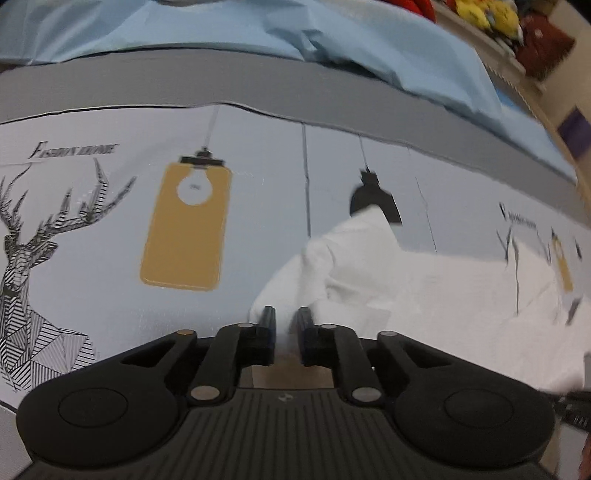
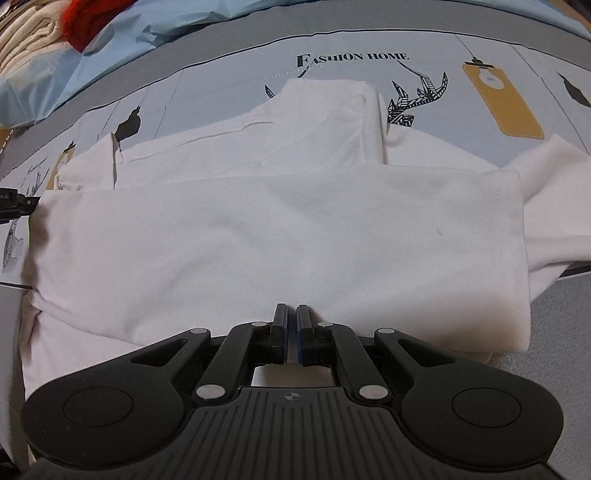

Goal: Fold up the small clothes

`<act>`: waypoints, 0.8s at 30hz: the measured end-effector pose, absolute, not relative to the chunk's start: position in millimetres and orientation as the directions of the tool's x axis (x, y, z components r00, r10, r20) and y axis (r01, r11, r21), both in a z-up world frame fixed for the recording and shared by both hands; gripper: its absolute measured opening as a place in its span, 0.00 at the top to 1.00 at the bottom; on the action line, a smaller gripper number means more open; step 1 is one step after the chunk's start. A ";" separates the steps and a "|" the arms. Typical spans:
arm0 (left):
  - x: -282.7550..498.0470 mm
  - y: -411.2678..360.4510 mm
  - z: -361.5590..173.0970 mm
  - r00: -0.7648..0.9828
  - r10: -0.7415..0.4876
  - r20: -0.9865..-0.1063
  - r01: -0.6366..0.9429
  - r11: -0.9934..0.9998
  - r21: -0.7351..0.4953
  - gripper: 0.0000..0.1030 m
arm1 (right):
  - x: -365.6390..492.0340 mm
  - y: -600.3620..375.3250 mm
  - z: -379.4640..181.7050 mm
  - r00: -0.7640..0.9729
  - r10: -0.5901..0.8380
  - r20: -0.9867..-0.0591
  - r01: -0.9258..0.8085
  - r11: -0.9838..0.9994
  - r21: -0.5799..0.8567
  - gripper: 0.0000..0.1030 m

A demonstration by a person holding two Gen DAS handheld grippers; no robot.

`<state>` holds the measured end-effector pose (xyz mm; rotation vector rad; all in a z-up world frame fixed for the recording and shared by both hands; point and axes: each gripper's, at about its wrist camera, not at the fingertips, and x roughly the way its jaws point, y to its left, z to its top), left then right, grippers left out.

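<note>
A white shirt (image 2: 280, 229) lies on the printed grey cloth (image 2: 461, 122), its lower part folded up over the body, with a sleeve folded in near the collar. My right gripper (image 2: 291, 314) is shut on the near fold of the shirt. In the left wrist view the shirt (image 1: 424, 291) spreads to the right, and my left gripper (image 1: 286, 315) is nearly closed on its left edge, with white cloth between the fingers. The left gripper's tip also shows at the left edge of the right wrist view (image 2: 18, 205).
The cloth carries deer, lamp and "Fashion Home" prints (image 2: 352, 57). A light blue sheet (image 1: 258, 33) lies bunched behind it. Red and cream clothes (image 2: 55, 33) are piled at the far left, yellow and red items (image 1: 491, 18) on a shelf far right.
</note>
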<state>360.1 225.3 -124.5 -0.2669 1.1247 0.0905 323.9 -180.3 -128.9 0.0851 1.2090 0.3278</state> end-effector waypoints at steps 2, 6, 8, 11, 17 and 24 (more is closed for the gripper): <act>360.3 218.2 -125.2 0.427 -0.061 -0.902 -0.176 0.973 -0.149 0.79 | 324.7 -180.8 -130.1 0.313 0.293 -0.903 -0.201 0.950 0.239 0.96; 358.6 205.4 -125.5 0.427 -0.031 -0.904 -0.118 0.989 -0.090 0.70 | 325.1 -182.6 -130.7 0.314 0.298 -0.902 -0.201 0.949 0.243 0.96; 357.2 199.3 -129.3 0.421 -0.018 -0.907 -0.085 0.995 -0.059 0.69 | 325.0 -182.3 -130.7 0.315 0.296 -0.902 -0.204 0.949 0.240 0.96; 355.3 196.3 -130.9 0.432 -0.001 -0.902 -0.058 0.998 -0.029 0.76 | 325.0 -181.8 -130.7 0.315 0.293 -0.903 -0.204 0.950 0.237 0.96; 353.6 226.4 -101.5 0.538 0.124 -0.834 -0.218 0.976 0.004 1.00 | 325.9 -182.5 -130.4 0.313 0.296 -0.903 -0.201 0.949 0.241 0.96; 355.9 228.9 -102.2 0.513 -0.062 -0.856 -0.176 0.968 -0.176 0.97 | 326.8 -182.0 -129.7 0.312 0.288 -0.905 -0.203 0.951 0.232 0.96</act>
